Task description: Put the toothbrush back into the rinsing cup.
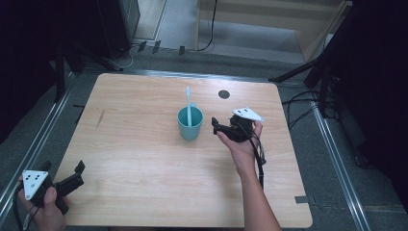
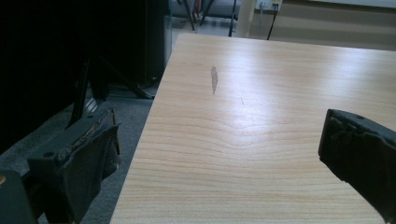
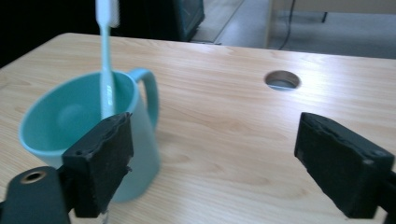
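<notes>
A teal mug (image 1: 190, 123) stands upright near the middle of the wooden table (image 1: 144, 159), with a pale blue toothbrush (image 1: 189, 106) standing in it, head up. In the right gripper view the mug (image 3: 79, 126) and toothbrush (image 3: 107, 60) sit just beyond the left jaw. My right gripper (image 1: 214, 124) is open just right of the mug, nothing between its jaws (image 3: 219, 163). My left gripper (image 1: 79, 173) is open at the table's front left corner, holding nothing (image 2: 219, 168).
A round cable hole (image 1: 223, 94) lies in the table's far side, also seen past the right gripper's jaws (image 3: 282, 80). A grey scuff mark (image 2: 214, 79) lies on the left part of the table. Tripod legs and cables stand on the floor around the table.
</notes>
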Tool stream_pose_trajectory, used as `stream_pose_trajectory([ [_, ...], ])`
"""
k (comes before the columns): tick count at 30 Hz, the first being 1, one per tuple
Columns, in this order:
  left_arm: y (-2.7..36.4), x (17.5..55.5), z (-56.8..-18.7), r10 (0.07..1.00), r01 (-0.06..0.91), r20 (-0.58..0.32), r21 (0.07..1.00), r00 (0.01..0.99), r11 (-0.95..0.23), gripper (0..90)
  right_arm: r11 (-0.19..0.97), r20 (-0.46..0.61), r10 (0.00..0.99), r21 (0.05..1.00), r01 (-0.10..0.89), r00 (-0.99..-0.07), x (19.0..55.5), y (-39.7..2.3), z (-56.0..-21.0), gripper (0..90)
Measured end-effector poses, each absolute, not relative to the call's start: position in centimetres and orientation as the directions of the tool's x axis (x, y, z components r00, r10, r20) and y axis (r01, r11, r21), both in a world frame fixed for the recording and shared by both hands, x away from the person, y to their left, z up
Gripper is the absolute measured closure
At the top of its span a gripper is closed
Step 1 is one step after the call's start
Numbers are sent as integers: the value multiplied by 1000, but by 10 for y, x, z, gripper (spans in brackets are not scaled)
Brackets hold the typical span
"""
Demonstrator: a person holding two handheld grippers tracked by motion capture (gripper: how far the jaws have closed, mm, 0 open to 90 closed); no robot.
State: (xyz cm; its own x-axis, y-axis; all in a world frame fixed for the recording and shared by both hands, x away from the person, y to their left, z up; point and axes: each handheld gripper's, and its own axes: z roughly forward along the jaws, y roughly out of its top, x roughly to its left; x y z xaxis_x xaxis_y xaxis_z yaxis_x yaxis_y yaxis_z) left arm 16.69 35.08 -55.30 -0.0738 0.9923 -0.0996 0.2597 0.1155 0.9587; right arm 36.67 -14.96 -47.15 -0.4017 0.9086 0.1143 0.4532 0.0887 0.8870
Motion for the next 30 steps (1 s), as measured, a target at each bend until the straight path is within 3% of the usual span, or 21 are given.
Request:
stream_pose_trajectory([
  [2, 351, 167, -553, 992, 260, -101, 959, -72, 117, 0, 90, 108, 914, 885, 458, -390, 362, -161, -474, 0],
  [9, 351, 167, -553, 992, 260, -101, 959, -73, 116, 0, 110, 67, 928, 890, 442, -366, 348, -184, -479, 0],
  [30, 350, 166, -553, 993, 254, -96, 961, -72, 112, 0, 44, 90, 963, 877, 479, -253, 311, -258, -518, 0],
])
